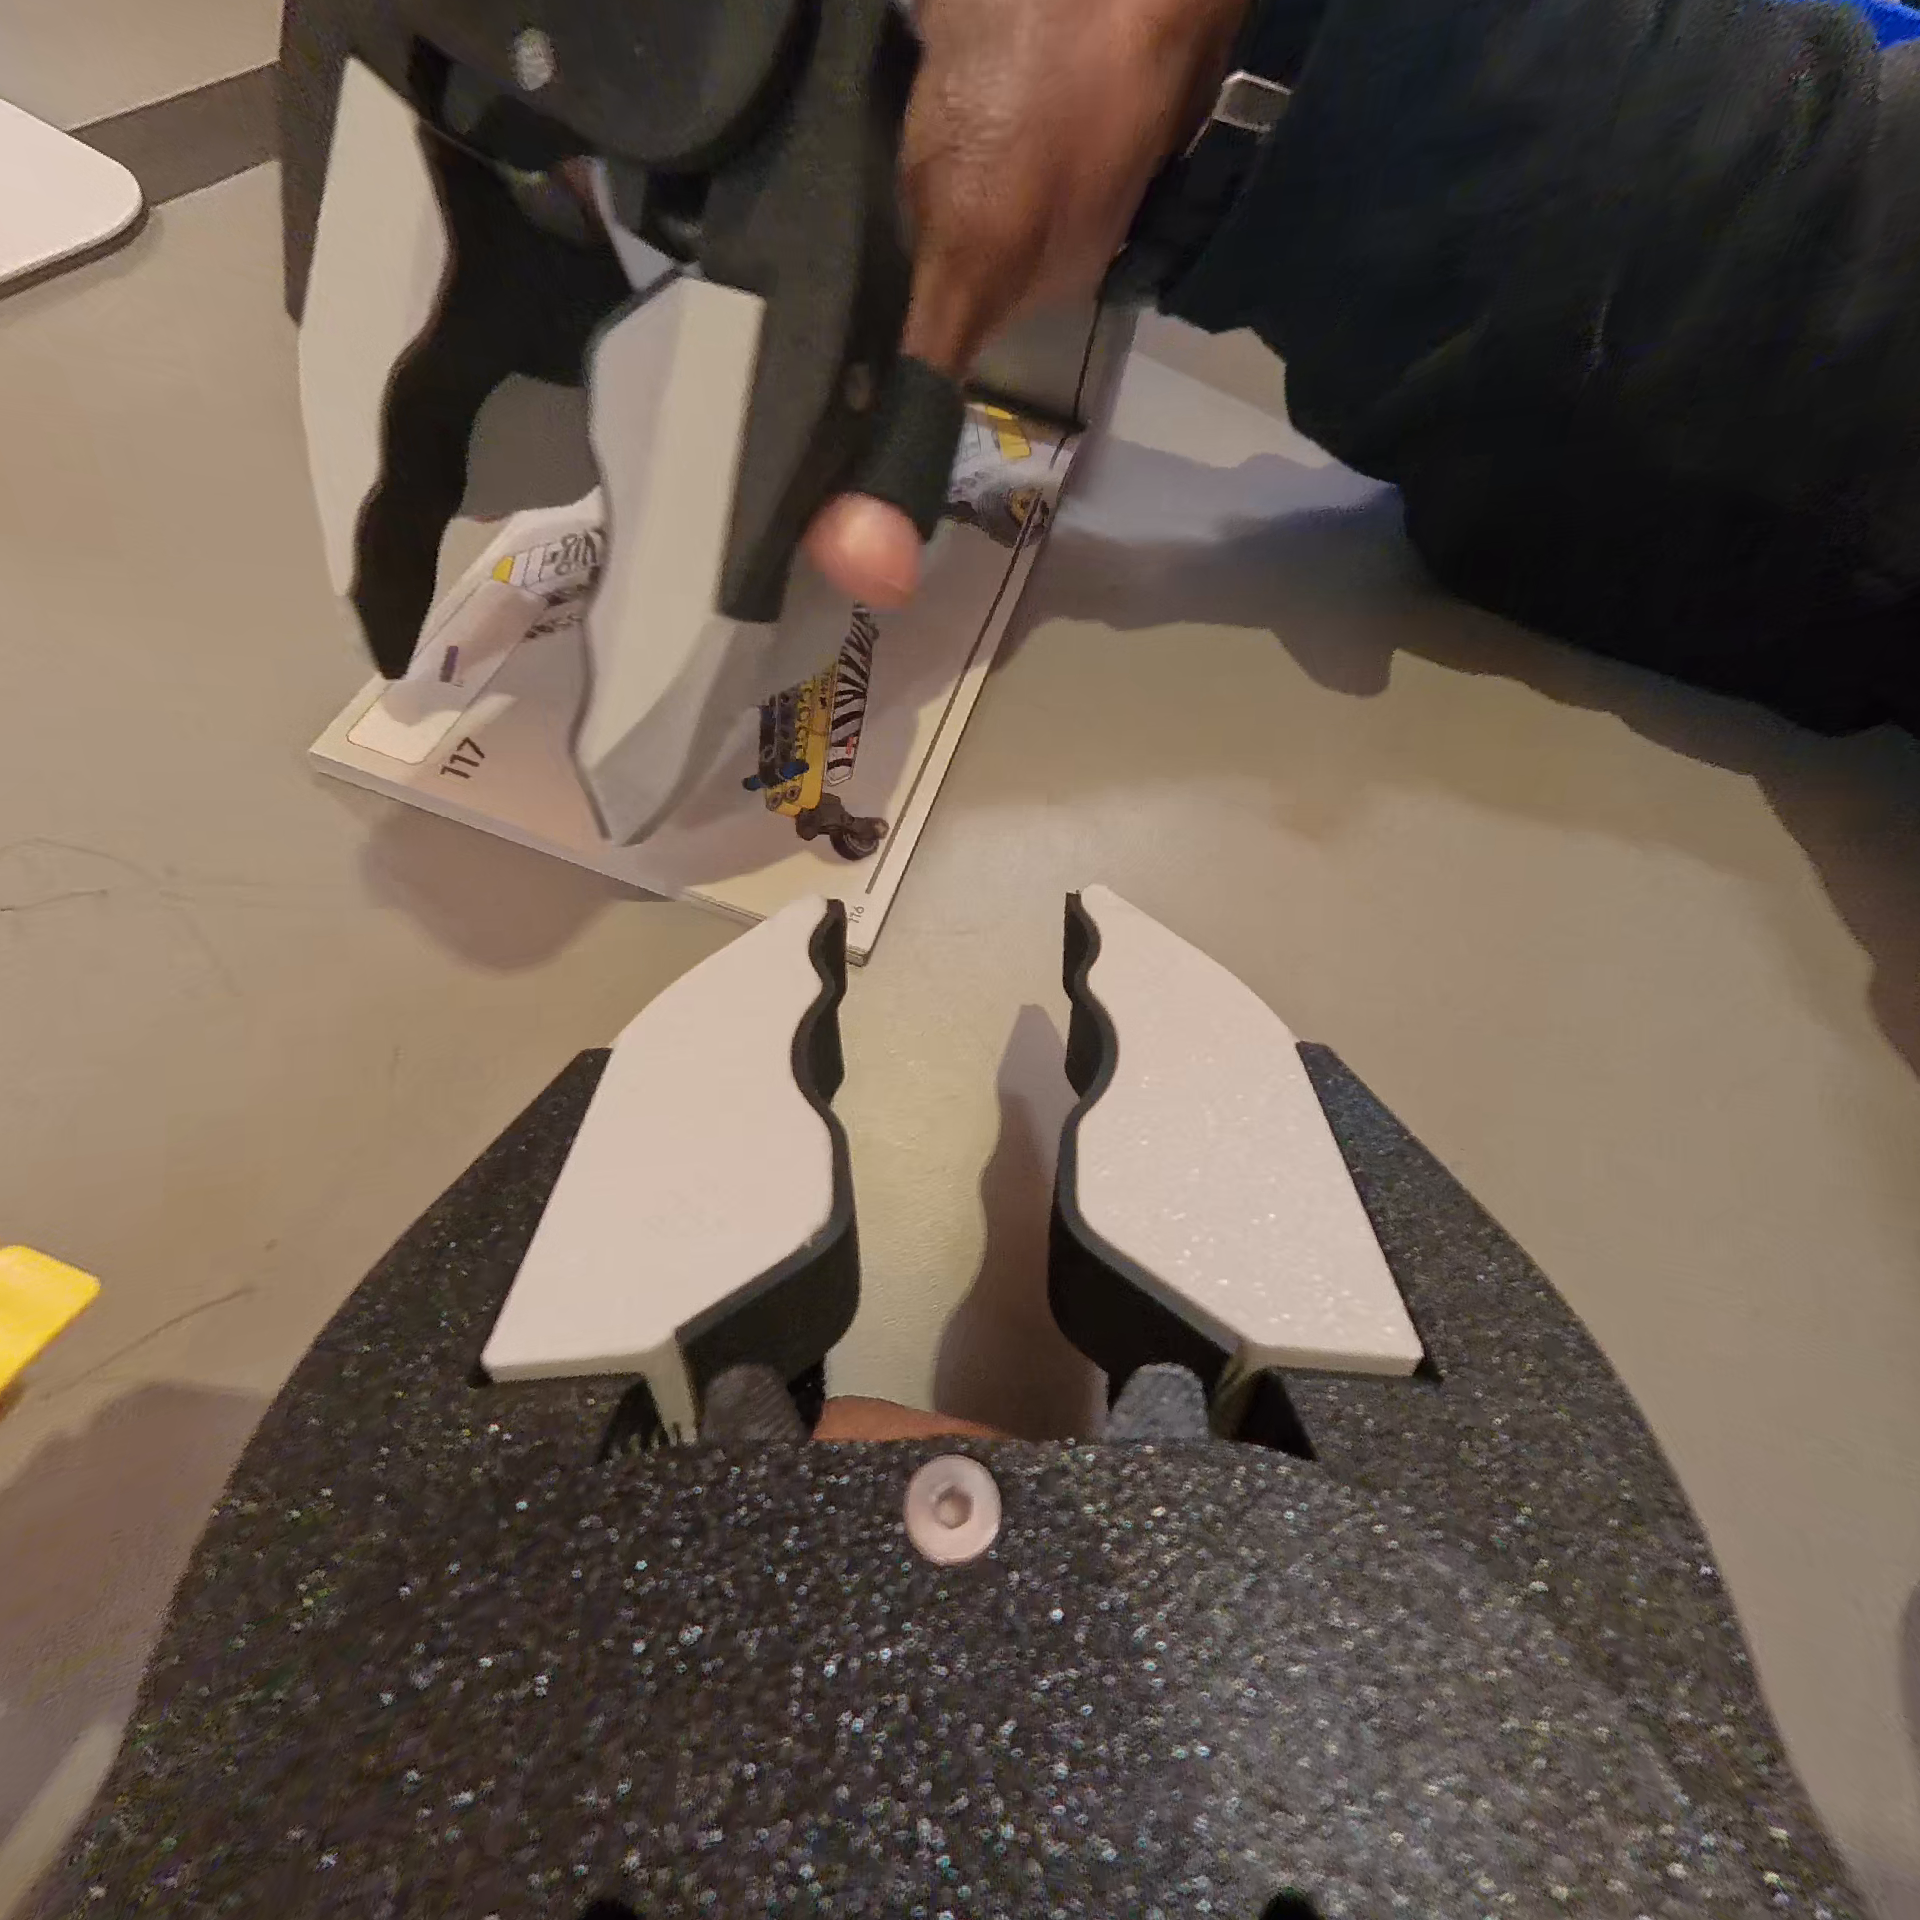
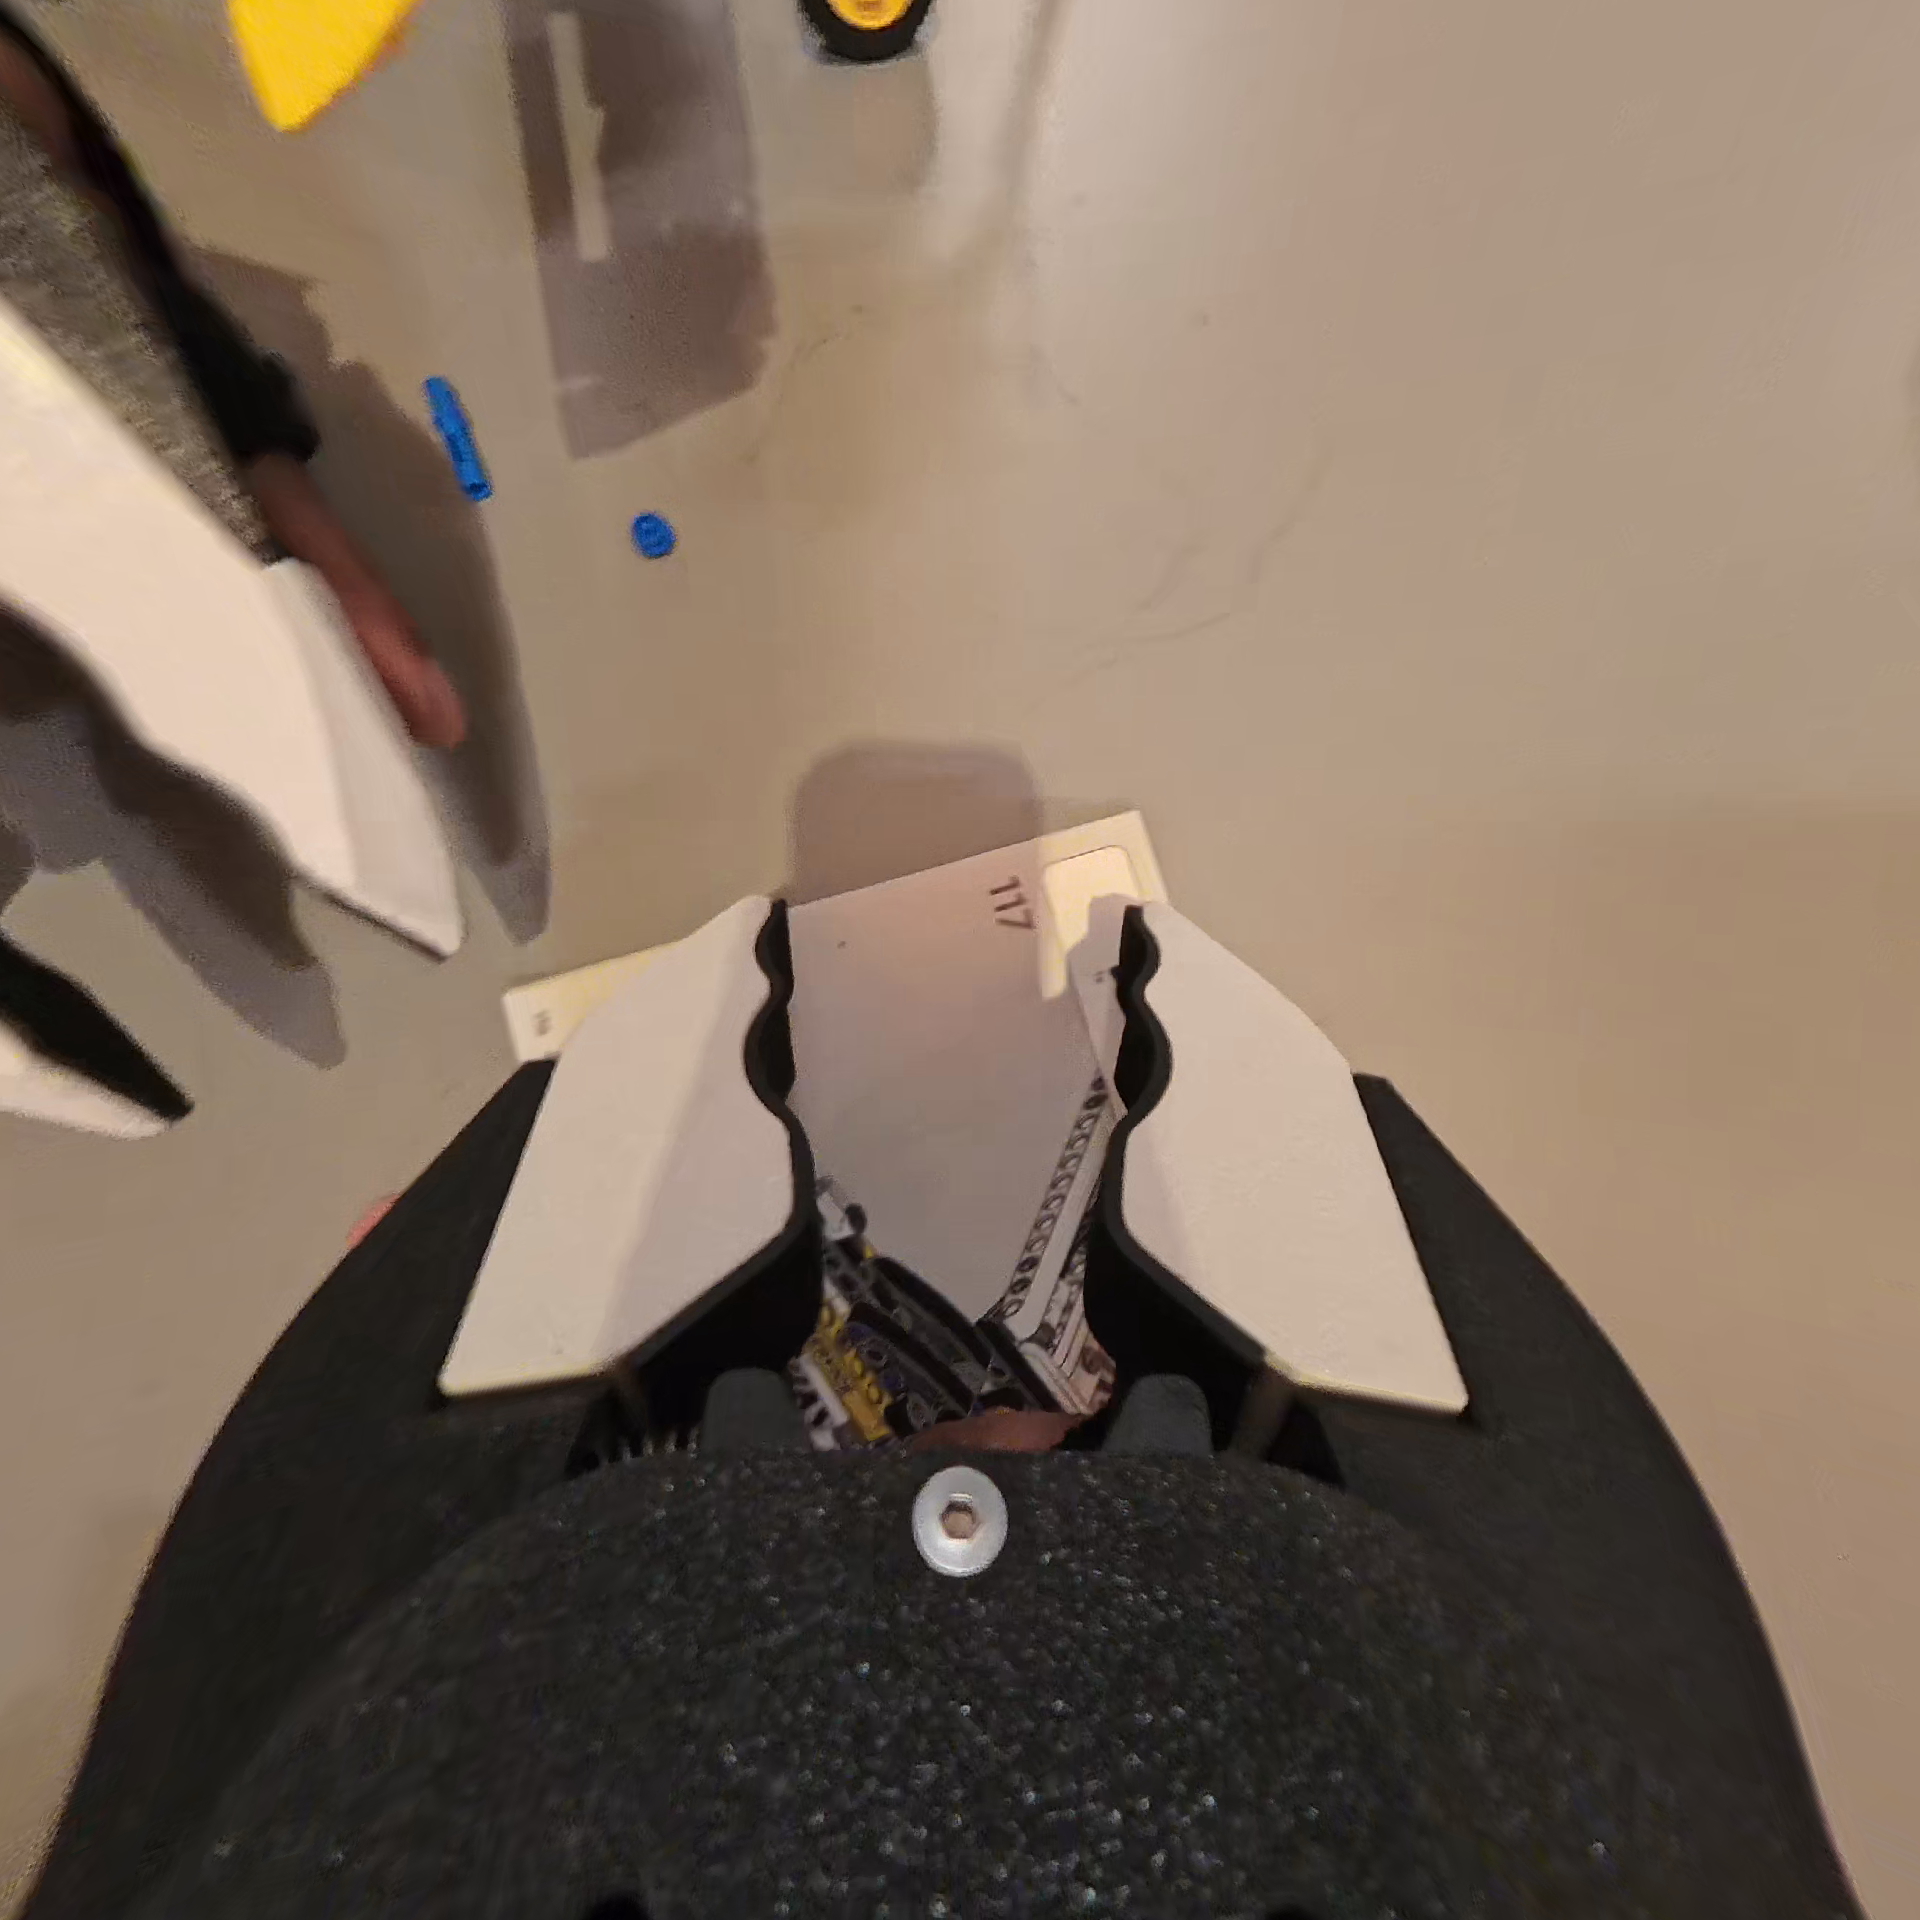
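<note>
An open instruction booklet (image 1: 904, 779) lies flat on the beige table (image 1: 1351, 1039). My right gripper (image 2: 951, 914) hangs open over the booklet (image 2: 914, 997). A lifted, curled page (image 2: 1091, 961) leans along its right finger, and the pads do not press on it. In the left wrist view the right gripper (image 1: 499, 727) straddles that curled page (image 1: 473, 639), with a hand (image 1: 1018, 208) holding it. My left gripper (image 1: 951, 914) is open and empty just above the table. Its left fingertip (image 1: 800, 925) is at the booklet's near corner.
On the table beyond the booklet lie a blue pin (image 2: 457, 436), a small blue round piece (image 2: 652, 536), a yellow piece (image 2: 312, 52), a yellow-hubbed wheel (image 2: 862, 16) and a grey patch (image 2: 644, 239). A dark sleeve (image 1: 1558, 364) fills the upper right. A yellow piece (image 1: 31, 1309) is at the left edge.
</note>
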Motion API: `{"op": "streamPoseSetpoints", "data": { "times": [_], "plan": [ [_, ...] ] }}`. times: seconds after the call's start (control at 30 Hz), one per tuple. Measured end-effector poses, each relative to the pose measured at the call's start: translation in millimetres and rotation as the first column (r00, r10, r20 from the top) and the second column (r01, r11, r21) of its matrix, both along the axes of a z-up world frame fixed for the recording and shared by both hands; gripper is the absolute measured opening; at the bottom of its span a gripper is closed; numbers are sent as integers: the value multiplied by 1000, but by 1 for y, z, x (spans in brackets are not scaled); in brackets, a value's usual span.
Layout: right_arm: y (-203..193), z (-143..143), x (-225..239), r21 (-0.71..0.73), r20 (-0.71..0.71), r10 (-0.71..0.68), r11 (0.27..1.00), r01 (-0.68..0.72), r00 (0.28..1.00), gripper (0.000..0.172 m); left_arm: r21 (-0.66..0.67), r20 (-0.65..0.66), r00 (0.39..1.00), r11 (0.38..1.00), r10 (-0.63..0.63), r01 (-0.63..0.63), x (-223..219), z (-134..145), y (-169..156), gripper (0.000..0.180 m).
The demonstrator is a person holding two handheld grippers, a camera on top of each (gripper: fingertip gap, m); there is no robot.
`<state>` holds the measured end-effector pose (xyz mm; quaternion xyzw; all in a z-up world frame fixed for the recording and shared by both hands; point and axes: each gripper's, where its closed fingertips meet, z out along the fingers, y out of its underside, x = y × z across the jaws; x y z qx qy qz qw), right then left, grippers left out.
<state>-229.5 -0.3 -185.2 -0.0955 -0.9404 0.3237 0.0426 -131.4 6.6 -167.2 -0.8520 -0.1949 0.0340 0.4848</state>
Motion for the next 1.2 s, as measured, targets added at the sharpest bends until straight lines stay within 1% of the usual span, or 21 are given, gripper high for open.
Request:
{"op": "streamPoseSetpoints", "data": {
  "times": [0.13, 0.27, 0.33, 0.47, 0.6, 0.8, 0.93, 1.2],
  "plan": [
    [8, 9, 30, 24, -112, 122, 993, -120, 986, 63, -4, -11, 1000, 1000, 5, -5, -1, 0, -2, 41],
    [13, 3, 60, 12, -123, 165, 986, -165, 979, 60, -6, -14, 1000, 1000, 9, -9, -2, 0, -3, 41],
    [15, -4, 66, 24, -135, 167, 986, -165, 977, 57, -6, -12, 1000, 1000, 10, -10, -2, 0, -3, 41],
    [14, -7, 65, 13, -149, 151, 988, -151, 977, 48, -5, -10, 1000, 1000, 12, -12, -3, 0, -3, 41],
    [15, -9, 63, -16, -117, 133, 991, -136, 984, 37, -6, -13, 1000, 1000, 17, -17, -5, 0, -4, 41],
    [15, -9, 66, -24, -91, 135, 990, -137, 987, 31, -13, -15, 1000, 1000, 14, -15, -4, 0, -4, 41],
    [15, -5, 67, -50, -76, 132, 989, -136, 988, 28, -16, -9, 1000, 1000, 17, -18, -5, -1, -4, 41],
    [15, 7, 69, -115, -56, 114, 986, -120, 992, 12, -32, -1, 1000, 999, 23, -23, -5, -4, -5, 41]
  ]
}}
